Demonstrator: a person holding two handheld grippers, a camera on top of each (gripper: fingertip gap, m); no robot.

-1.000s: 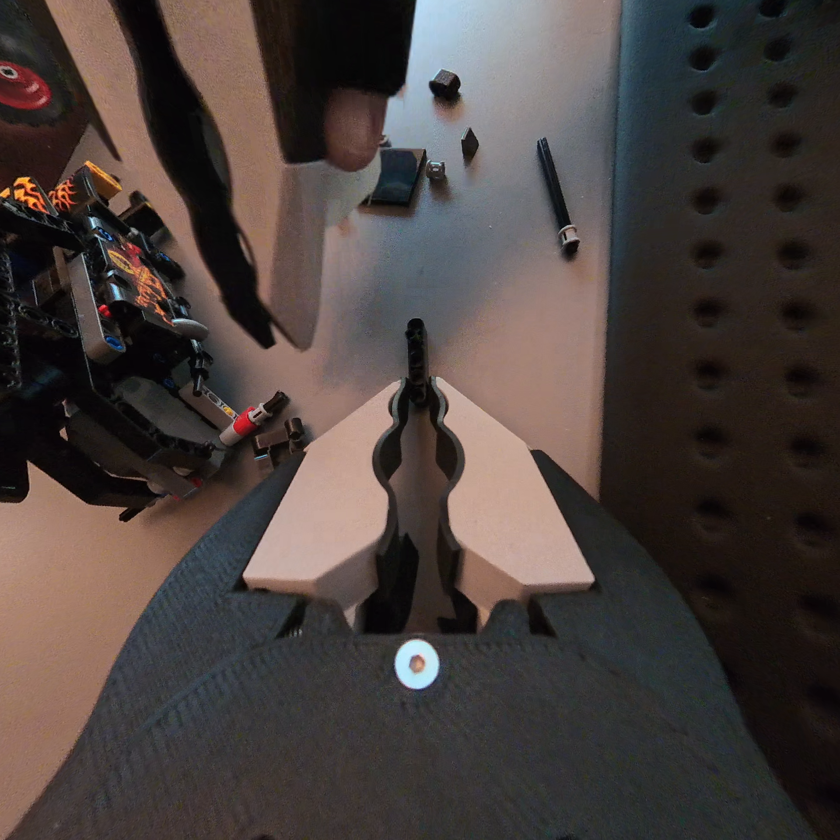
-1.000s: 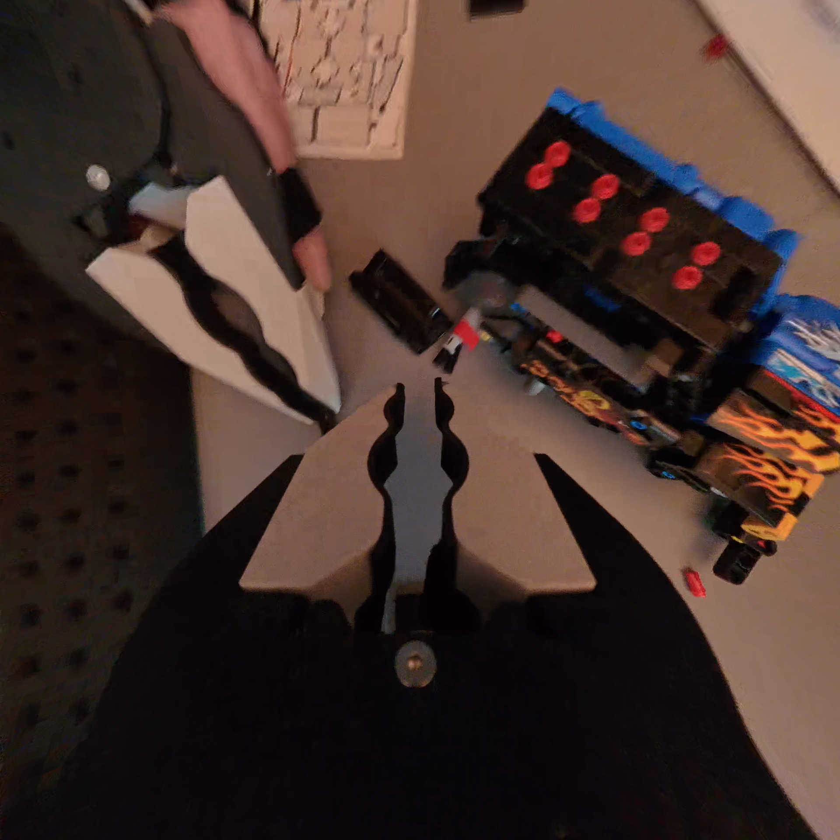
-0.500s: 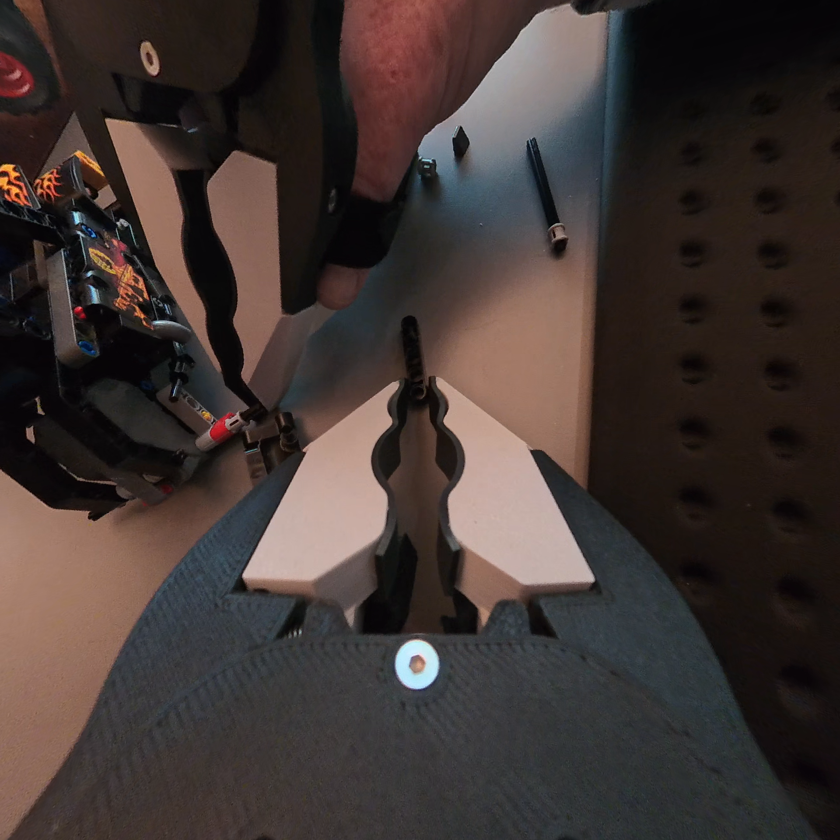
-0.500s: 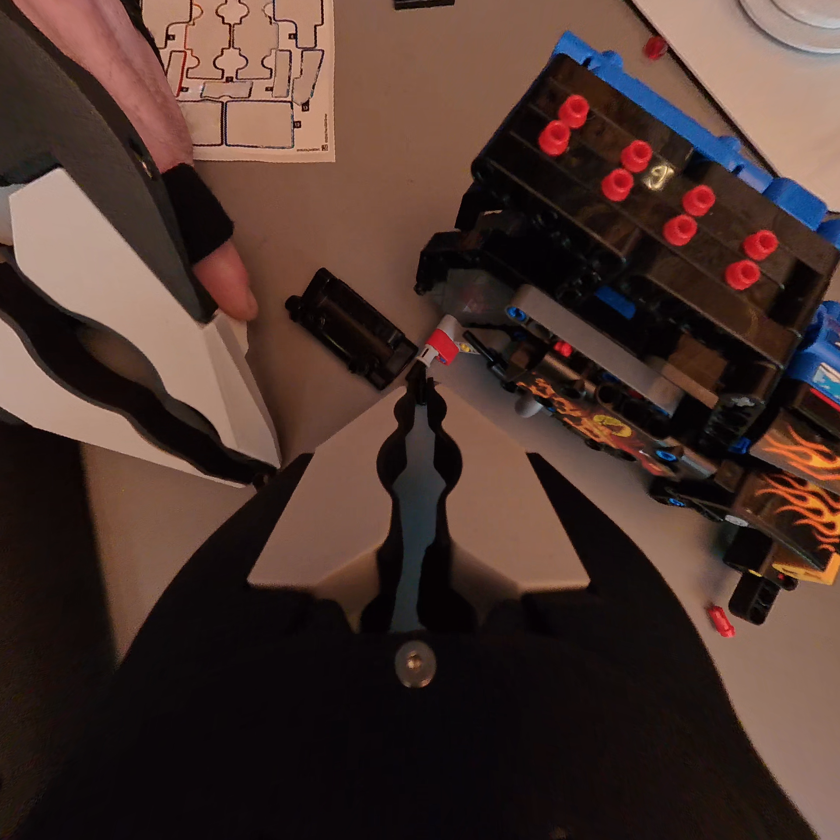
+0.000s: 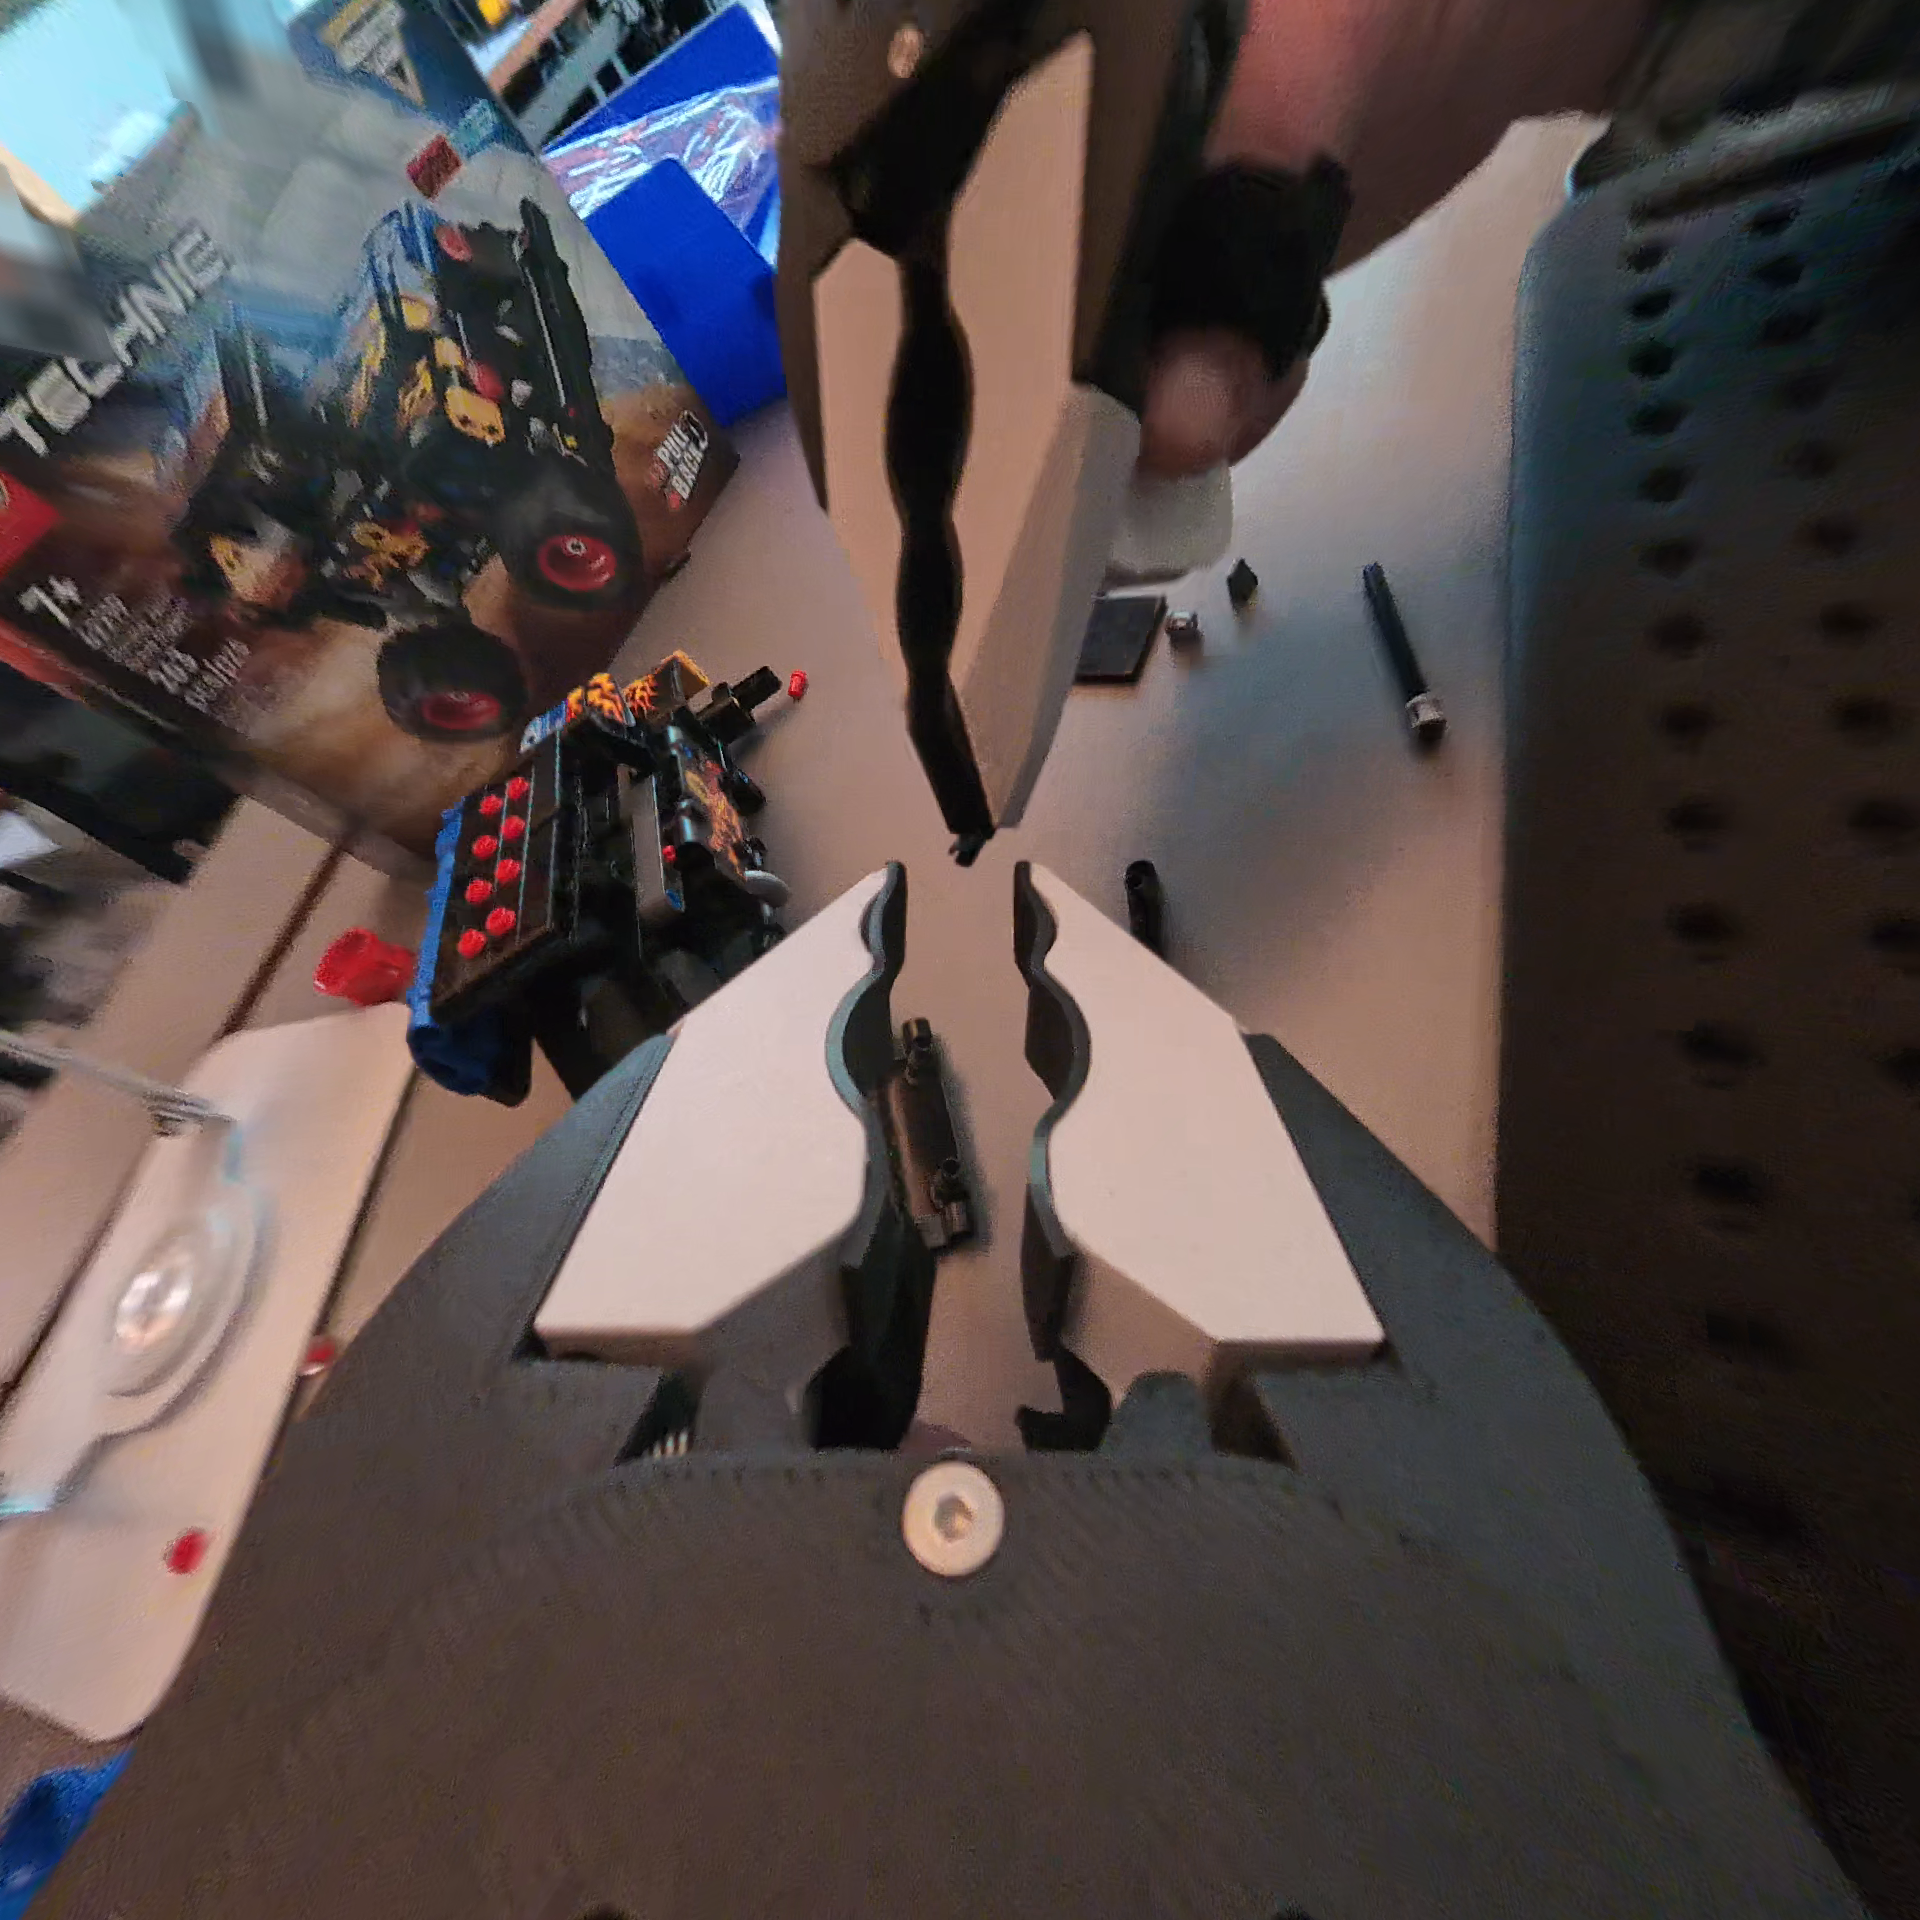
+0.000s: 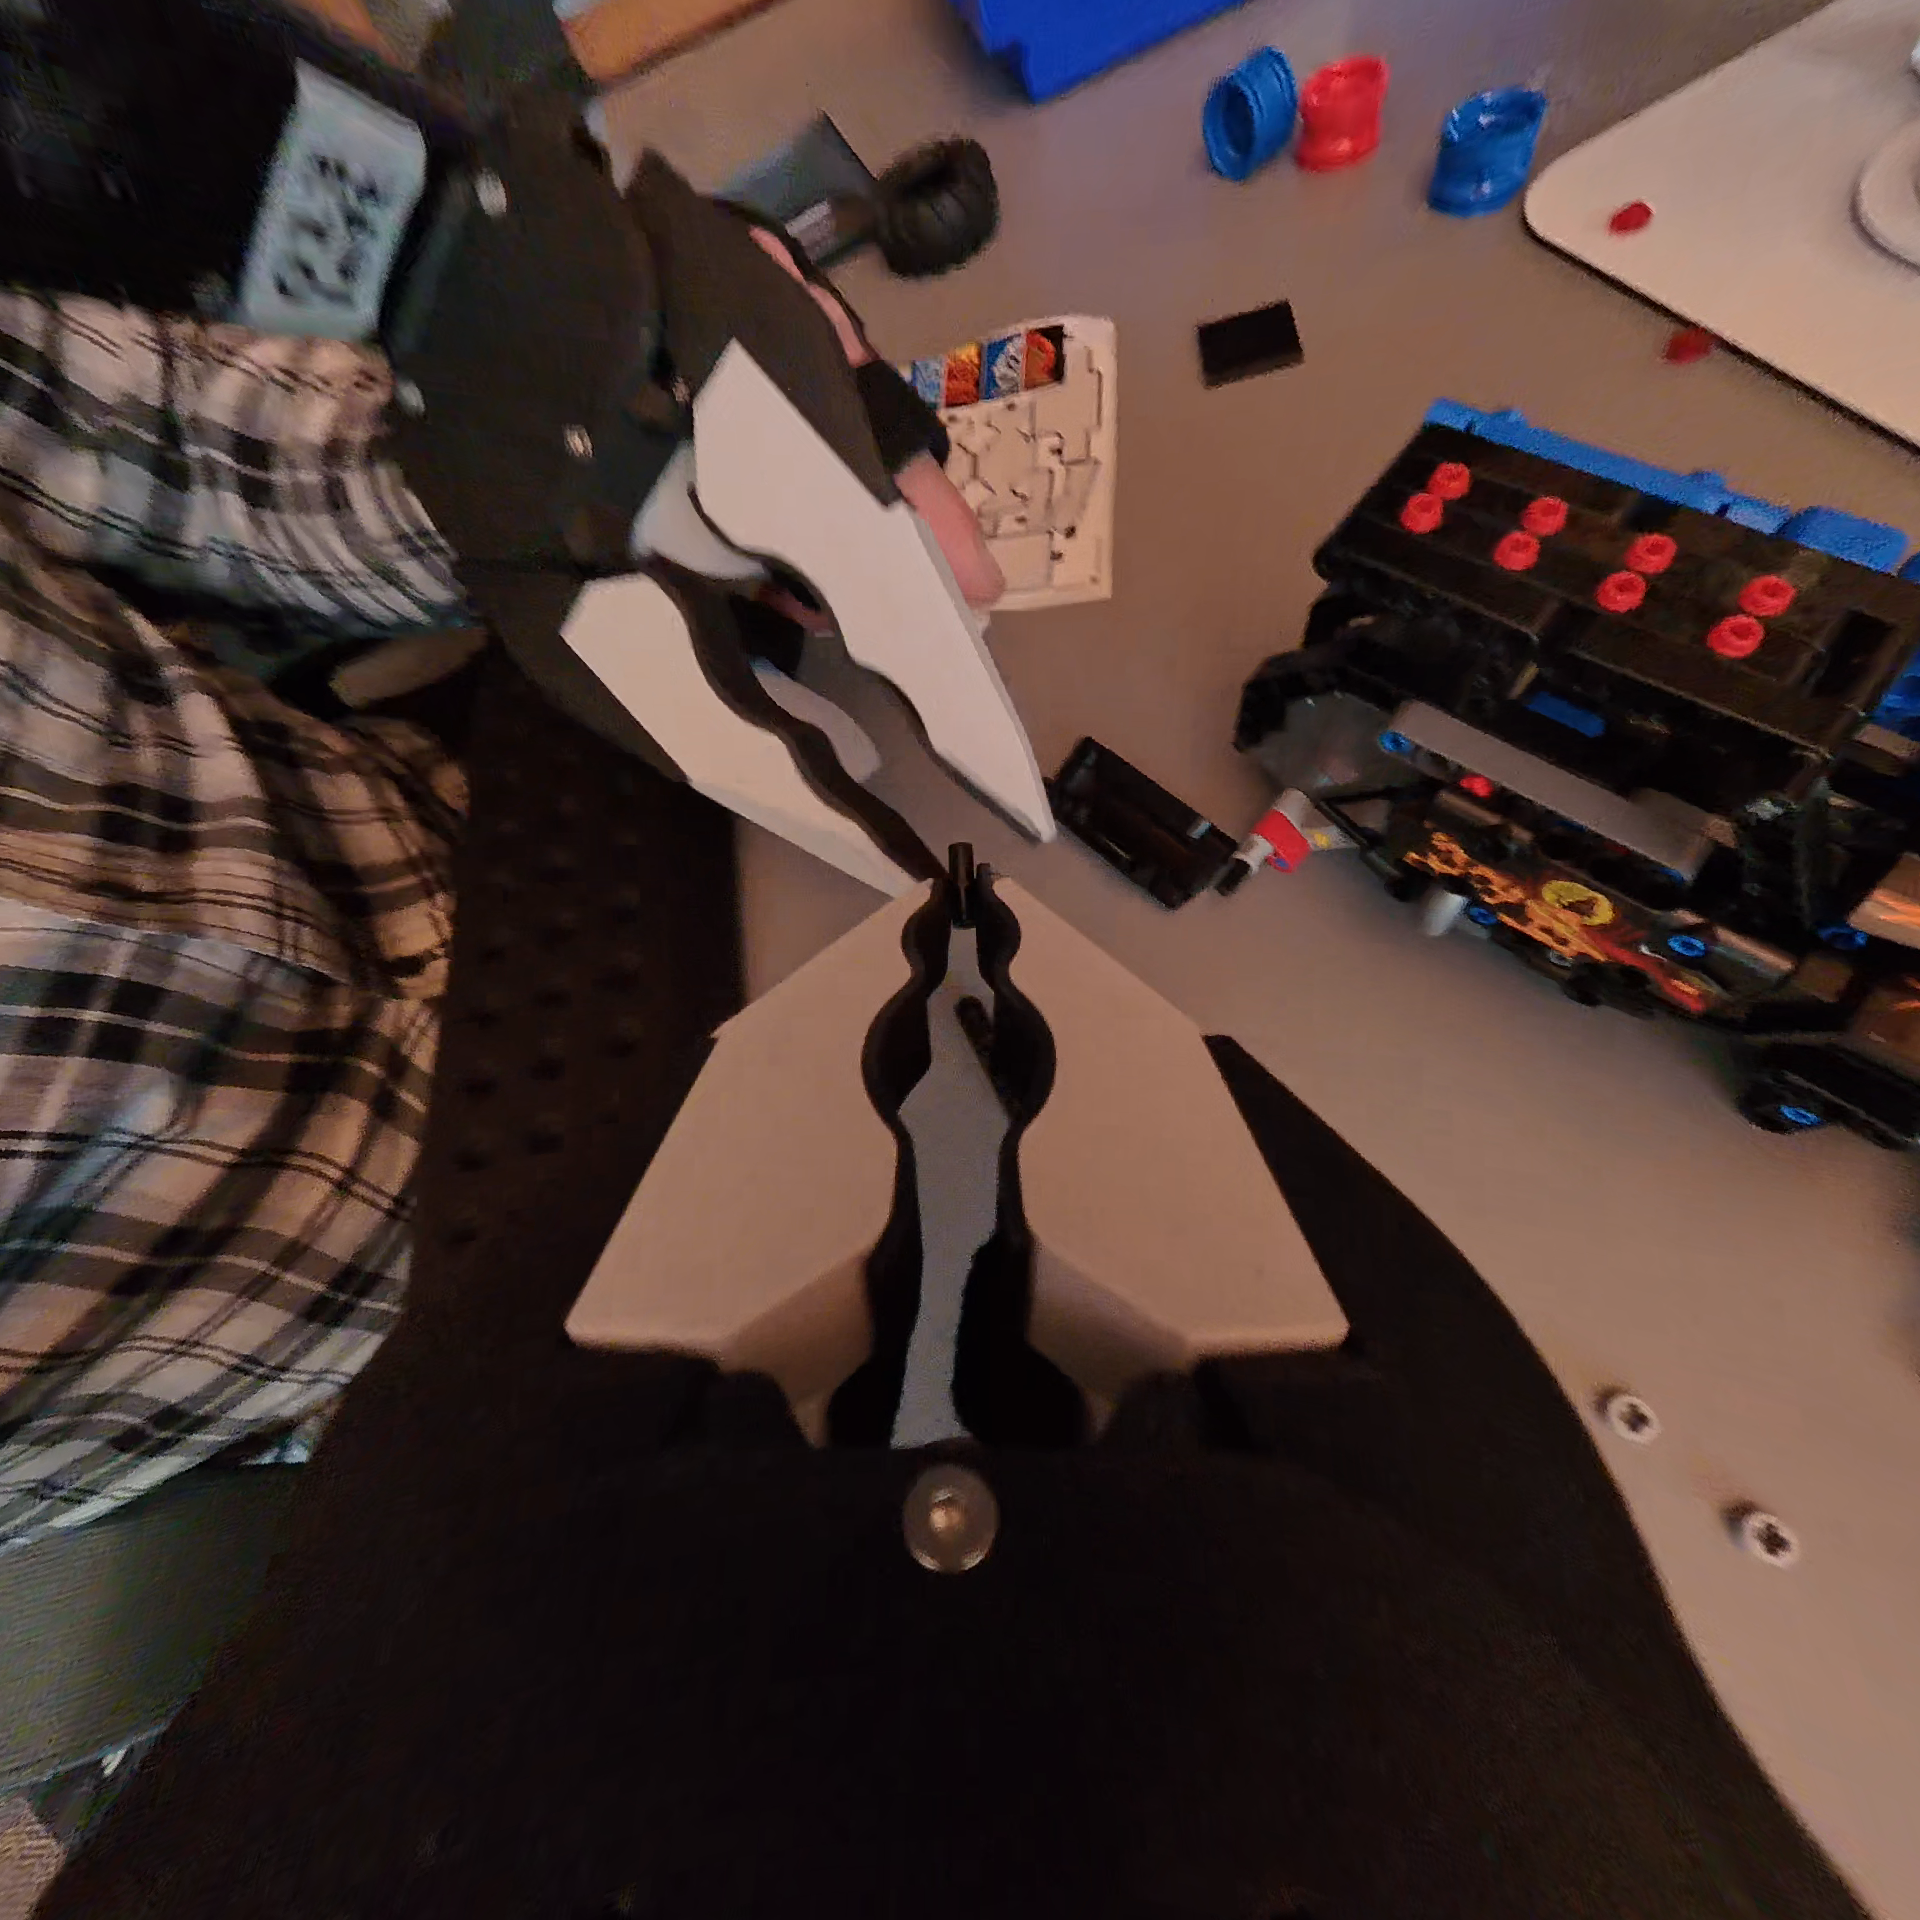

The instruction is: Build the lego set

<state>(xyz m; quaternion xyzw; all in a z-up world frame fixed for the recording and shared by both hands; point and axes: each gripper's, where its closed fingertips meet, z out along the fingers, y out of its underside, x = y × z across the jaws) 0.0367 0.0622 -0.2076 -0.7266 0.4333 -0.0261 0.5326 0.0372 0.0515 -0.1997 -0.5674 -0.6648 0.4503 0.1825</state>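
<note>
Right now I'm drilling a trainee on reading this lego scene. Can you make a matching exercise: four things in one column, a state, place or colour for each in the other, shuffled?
Things:
1. left gripper
2. right gripper
3. long black axle
4. truck model

Descriptions:
A. shut on a small black pin
B. black, with red pins and flame stickers
C. open, holding nothing
D. lies on the table beside the perforated mat

Pairs: 1-C, 2-A, 3-D, 4-B
</note>
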